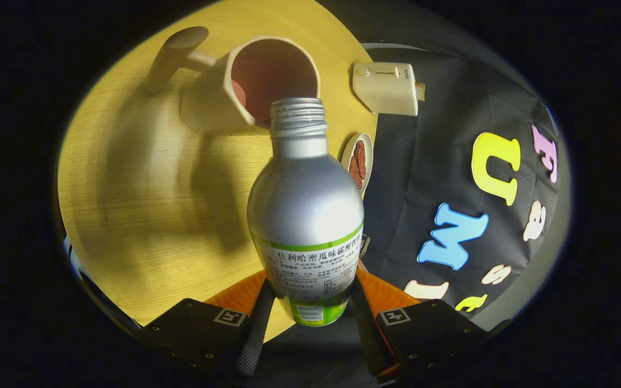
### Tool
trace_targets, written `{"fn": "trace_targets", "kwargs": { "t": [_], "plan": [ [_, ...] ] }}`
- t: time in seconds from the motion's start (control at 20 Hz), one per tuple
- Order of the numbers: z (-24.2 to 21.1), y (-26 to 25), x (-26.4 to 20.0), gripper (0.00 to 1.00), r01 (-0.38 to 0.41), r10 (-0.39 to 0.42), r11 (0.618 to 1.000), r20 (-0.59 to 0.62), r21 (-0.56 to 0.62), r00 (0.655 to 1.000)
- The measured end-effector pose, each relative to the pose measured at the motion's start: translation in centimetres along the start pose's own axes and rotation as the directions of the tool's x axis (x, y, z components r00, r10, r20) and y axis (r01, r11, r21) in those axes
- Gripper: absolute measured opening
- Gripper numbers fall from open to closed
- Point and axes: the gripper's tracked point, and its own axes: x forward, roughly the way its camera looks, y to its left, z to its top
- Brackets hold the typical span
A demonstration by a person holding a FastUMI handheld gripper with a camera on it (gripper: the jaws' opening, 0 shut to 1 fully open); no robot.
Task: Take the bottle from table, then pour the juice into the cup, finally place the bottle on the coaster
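Gripper (308,315) has both fingers clamped on the lower labelled body of the bottle (306,215), one on each side, so the grip sits low and the long silver neck sticks out well ahead of them. Bottle is uncapped, its open mouth right at the near rim of the cup (251,86), which lies just beyond the fingers on the wooden table (143,205); looks like the pour step. Risks: the mouth sits at the rim edge, not over the middle of the opening, so a bit more tilt could send juice down the cup's outside wall onto the table. Low grip on smooth metal means the bottle could pivot or slip between the pads as the weight shifts. Neck bumping the rim could nudge the cup by its handle side. Contents: cup interior reads reddish-pink, can't tell if any liquid is in it; can't see the bottle's level, it's opaque. Small dish (358,161) beside the bottle neck holds dark reddish-brown pieces. Cream toaster-like box (386,86) beyond that, slot contents not readable.
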Motion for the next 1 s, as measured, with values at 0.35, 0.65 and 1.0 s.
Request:
{"fn": "trace_targets", "kwargs": {
  "t": [0.35, 0.65, 1.0],
  "plan": [
    [0.0, -0.8, 0.0, 0.74, 0.005, -0.006, 0.997, -0.02, -0.071, 1.0],
    [-0.1, -1.4, 0.1, 0.75, 0.007, -0.01, 0.993, -0.031, -0.116, 0.999],
    [0.3, -2.0, -0.2, 0.74, 0.012, -0.014, 0.988, -0.016, -0.156, 1.0]
  ]
}}
